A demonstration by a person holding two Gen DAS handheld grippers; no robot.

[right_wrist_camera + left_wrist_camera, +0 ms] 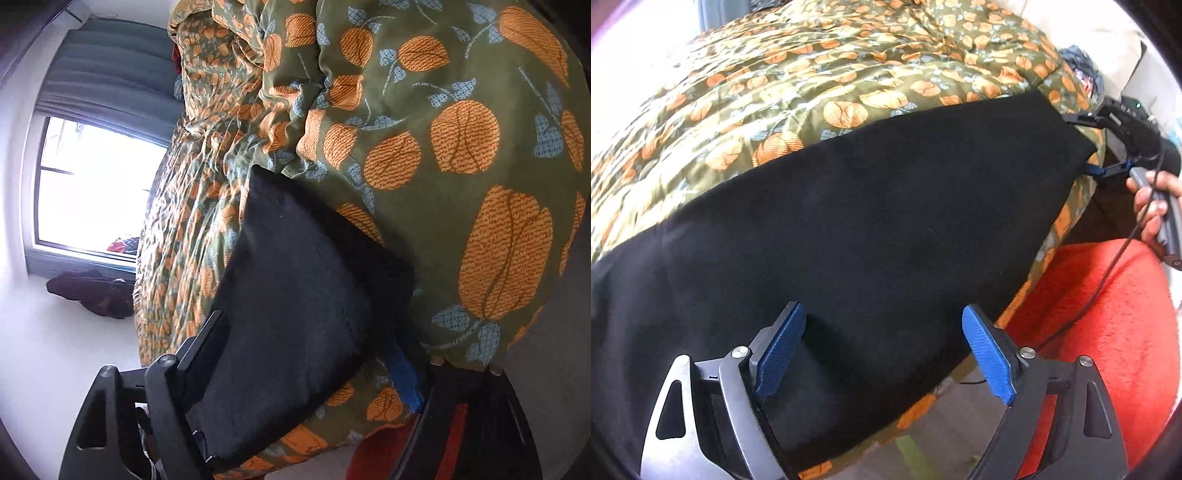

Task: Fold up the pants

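Both claws [882, 350] [314, 354] wide apart over black pants [849, 206], floral bedspread [775, 92].

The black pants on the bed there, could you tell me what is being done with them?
A person is folding the black pants, which lie flat along the edge of a bed on a green quilt with orange flowers. Each hand holds a two-finger tool. The left tool hovers open over one end of the pants. The right tool, at the far end, straddles that end with its jaws apart, not visibly pinching the cloth yet.

no legible text, no labels, no brands, no numbers
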